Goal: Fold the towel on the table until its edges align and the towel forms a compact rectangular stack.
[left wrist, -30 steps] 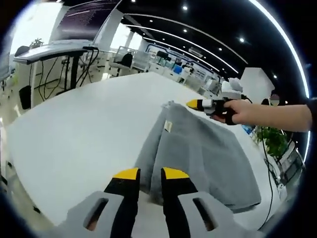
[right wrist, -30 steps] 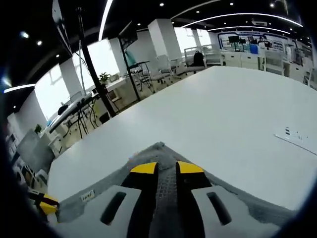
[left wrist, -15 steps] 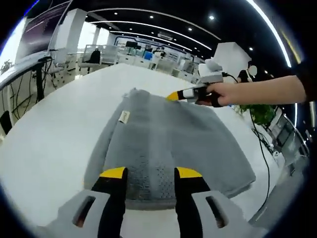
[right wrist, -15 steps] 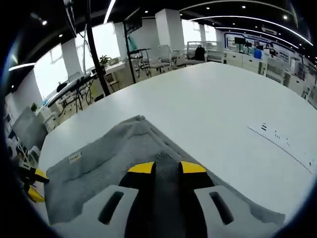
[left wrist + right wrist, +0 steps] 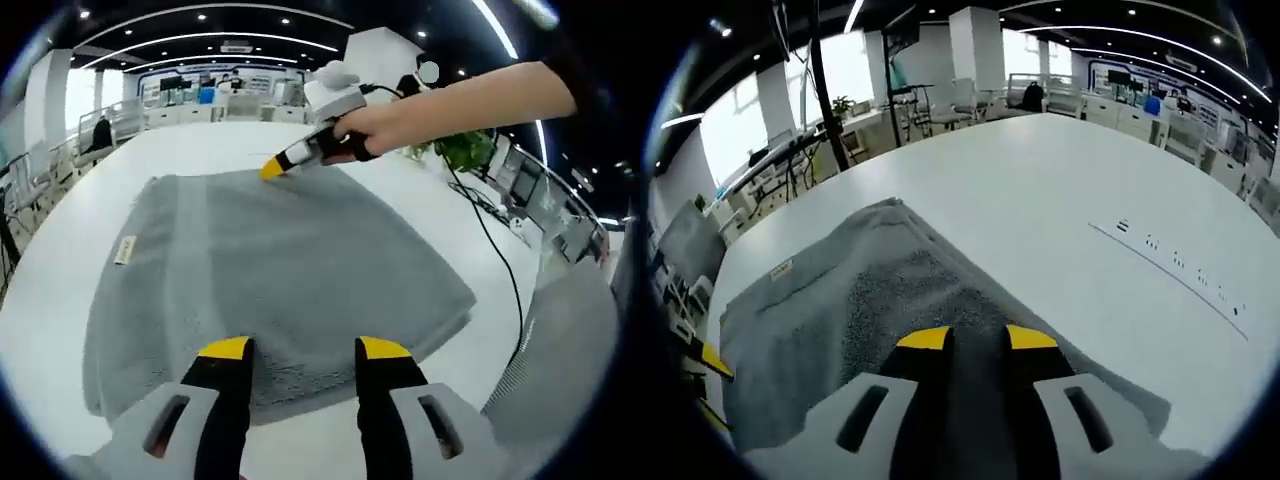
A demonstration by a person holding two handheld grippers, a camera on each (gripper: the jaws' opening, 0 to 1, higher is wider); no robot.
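Observation:
A grey towel (image 5: 290, 260) lies spread flat on the white table (image 5: 60, 300), with its small label (image 5: 125, 250) near the left side. My left gripper (image 5: 304, 348) is open, its yellow-tipped jaws straddling the towel's near edge. A hand holds my right gripper (image 5: 272, 170) at the towel's far edge. In the right gripper view the towel (image 5: 840, 310) bunches up between the narrow-set jaws of my right gripper (image 5: 977, 338), which is shut on it. The label (image 5: 780, 270) and the left gripper's yellow tips (image 5: 715, 362) sit at the far left.
A power strip (image 5: 1170, 265) lies on the table to the right of the towel. A black cable (image 5: 490, 240) runs past the table edge near a green plant (image 5: 465, 150). A grey mesh surface (image 5: 570, 340) stands close on the right. Desks and chairs are in the background.
My left gripper's jaws have opened wide and let the towel's near edge go. The towel has gone from a narrow folded shape to a broad flat sheet. Both cameras have swung.

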